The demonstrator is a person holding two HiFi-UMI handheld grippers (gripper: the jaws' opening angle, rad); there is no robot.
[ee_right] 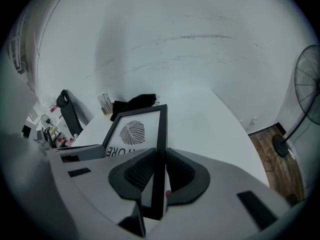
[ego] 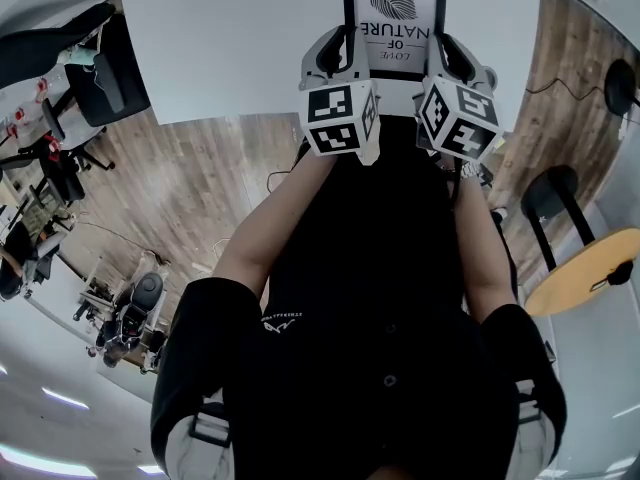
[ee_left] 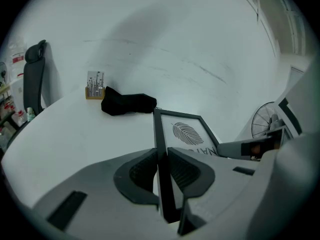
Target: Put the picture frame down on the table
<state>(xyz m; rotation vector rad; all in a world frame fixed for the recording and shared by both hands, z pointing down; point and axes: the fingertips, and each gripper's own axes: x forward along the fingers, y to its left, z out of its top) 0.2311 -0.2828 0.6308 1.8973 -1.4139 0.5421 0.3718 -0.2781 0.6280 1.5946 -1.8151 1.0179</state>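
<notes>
closest in, the person's black top (ego: 370, 318) fills the lower head view, and both bare forearms reach forward to the marker cubes. the left gripper (ee_left: 162, 156) is clamped on the left rail of the picture frame (ee_left: 182, 131): its own view shows the two dark pads pressed against either side of the thin black edge. the right gripper (ee_right: 159, 166) is clenched in the same way on the opposite rail, with the black edge running straight out between its jaws. held between the two tools, the frame lies nearly level over the near part of the white table (ego: 230, 38), close to its edge; whether its underside touches the tabletop cannot be told. its white print shows a dark leaf above the words "love of nature", upside down from the head view. farther back on the table a crumpled black cloth (ee_left: 127, 103) lies just beyond the frame's far corner, and a small wooden holder (ee_left: 94, 86) stands beside the cloth. a black office chair (ee_left: 32, 74) stands at the table's far left side, and a standing fan (ee_right: 307, 84) is on the wood floor (ee_right: 275, 159) off to the right.
</notes>
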